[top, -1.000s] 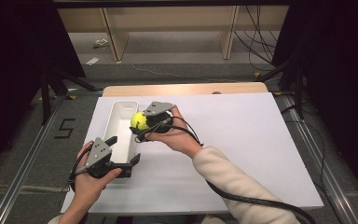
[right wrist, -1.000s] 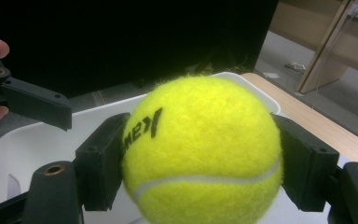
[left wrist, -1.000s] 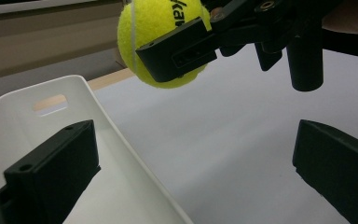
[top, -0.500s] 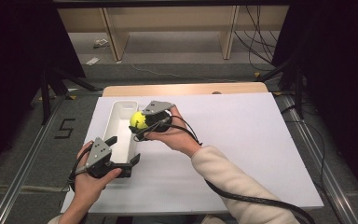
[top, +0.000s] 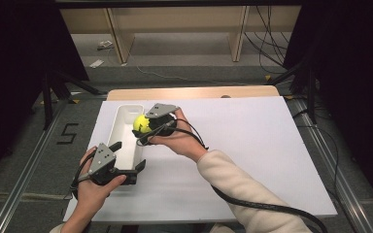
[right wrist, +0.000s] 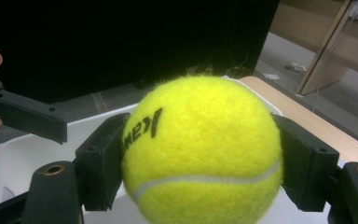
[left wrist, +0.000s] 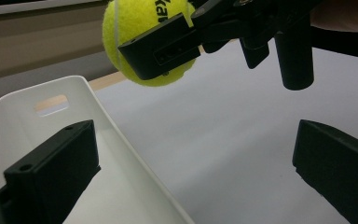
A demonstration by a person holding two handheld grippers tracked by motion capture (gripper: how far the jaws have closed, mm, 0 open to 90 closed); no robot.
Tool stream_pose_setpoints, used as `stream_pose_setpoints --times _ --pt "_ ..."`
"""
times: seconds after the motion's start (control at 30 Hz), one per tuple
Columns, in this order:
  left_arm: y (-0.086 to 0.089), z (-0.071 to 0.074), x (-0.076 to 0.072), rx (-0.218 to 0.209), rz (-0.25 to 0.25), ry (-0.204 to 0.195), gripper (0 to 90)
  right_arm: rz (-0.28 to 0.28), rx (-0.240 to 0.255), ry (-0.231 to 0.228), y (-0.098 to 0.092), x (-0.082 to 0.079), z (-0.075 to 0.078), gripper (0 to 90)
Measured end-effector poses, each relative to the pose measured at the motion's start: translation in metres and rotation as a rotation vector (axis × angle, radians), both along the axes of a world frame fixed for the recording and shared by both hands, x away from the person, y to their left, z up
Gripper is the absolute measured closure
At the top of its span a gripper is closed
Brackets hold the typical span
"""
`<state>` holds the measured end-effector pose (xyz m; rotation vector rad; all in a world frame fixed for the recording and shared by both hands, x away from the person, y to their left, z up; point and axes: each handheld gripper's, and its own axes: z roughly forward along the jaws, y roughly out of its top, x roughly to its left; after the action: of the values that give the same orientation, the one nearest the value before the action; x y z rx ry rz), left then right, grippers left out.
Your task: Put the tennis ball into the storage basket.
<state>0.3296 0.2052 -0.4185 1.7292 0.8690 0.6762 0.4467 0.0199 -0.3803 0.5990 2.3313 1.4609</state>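
Near the tabletop's (top: 252, 145) left front corner, the left gripper (top: 126, 162) straddles the near end wall of the long white plastic bin (top: 121, 133), jaws spread apart. Farther back, the right gripper (top: 143, 130) clamps the fuzzy yellow tennis ball (top: 141, 123) above the bin's right wall.

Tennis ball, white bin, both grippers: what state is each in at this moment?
Tennis ball: clamped between the right gripper's jaws, held in the air over the bin.
White bin: upright on the table, nothing visible inside it; its near wall sits between the left gripper's jaws.
Right gripper: shut on the tennis ball.
Left gripper: open, jaws straddling the bin's near wall.
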Motion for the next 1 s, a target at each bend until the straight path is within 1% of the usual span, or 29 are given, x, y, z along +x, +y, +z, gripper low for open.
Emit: stream_pose_setpoints --times 0.03,0.2,0.23,0.43,0.47,0.77,0.8,1.0 --pt "0.0000 0.0000 0.0000 -0.001 -0.001 0.000 0.0 0.000 0.003 -0.005 0.0005 0.0003 -0.0003 26.6" --pt "0.0001 0.0001 0.0000 0.000 -0.001 0.000 0.0 0.000 0.001 -0.006 0.0012 0.0012 -0.0007 26.6" --pt "0.0001 0.0001 0.0000 0.001 0.000 0.000 0.0 0.000 -0.002 0.000 0.0011 0.0012 -0.0003 26.6" --pt "0.0001 0.0001 0.0000 0.001 0.000 0.000 0.0 -0.002 0.005 -0.004 0.0032 0.0024 0.0013 26.6" --pt "0.0006 0.0003 0.0006 0.008 -0.004 -0.010 0.0 -0.001 0.006 -0.004 0.0035 0.0024 0.0016 26.6" --pt "0.0013 0.0007 0.0015 0.018 -0.002 -0.024 0.0 0.001 0.008 0.001 0.0063 0.0033 0.0016 26.6" --pt "-0.0008 -0.0002 -0.0010 -0.013 -0.003 0.013 0.0 0.001 0.007 0.002 0.0065 0.0034 0.0016 26.6" --pt "-0.0007 -0.0002 -0.0009 -0.013 -0.003 0.013 0.0 0.001 0.007 0.003 0.0077 0.0047 0.0019 26.6"
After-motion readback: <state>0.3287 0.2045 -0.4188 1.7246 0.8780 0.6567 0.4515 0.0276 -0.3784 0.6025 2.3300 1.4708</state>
